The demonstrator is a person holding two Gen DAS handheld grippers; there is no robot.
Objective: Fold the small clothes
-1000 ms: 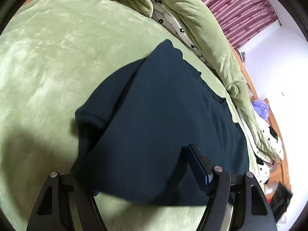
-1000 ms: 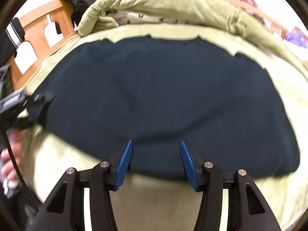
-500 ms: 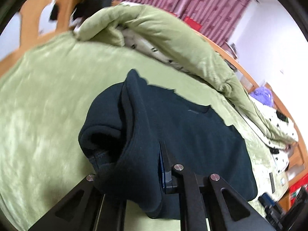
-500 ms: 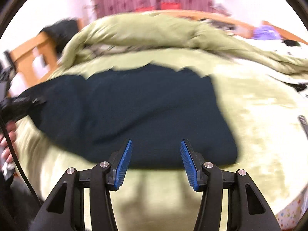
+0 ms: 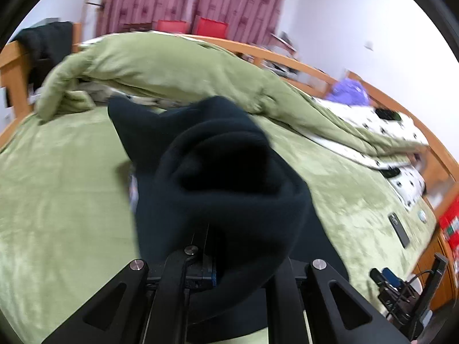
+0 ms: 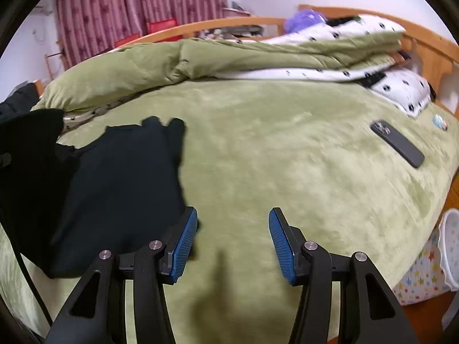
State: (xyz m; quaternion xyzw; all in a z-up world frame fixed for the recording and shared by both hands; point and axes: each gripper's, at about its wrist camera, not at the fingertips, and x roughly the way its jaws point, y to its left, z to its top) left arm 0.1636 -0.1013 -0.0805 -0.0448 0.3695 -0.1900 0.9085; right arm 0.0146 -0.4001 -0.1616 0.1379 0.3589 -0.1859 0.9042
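Note:
A dark navy garment (image 5: 223,189) is bunched up and lifted off the green bed cover (image 5: 57,189). My left gripper (image 5: 205,246) is shut on its edge, and the cloth drapes over the fingers and hides the pads. In the right wrist view the rest of the garment (image 6: 114,189) lies on the bed at the left. My right gripper (image 6: 233,238) is open and empty, with its left blue pad (image 6: 186,240) at the garment's right edge, above the green bed cover (image 6: 287,157).
A rolled green duvet (image 5: 172,71) and a white spotted quilt (image 6: 373,54) lie along the far side. A dark phone (image 6: 397,147) lies on the cover at the right. A wooden bed frame (image 6: 430,57) surrounds it. A white basket (image 6: 450,243) stands beside the bed.
My left gripper closed on the garment's edge and lifted it up and across, bunching the cloth. My right gripper moved right, off the garment, and stayed open.

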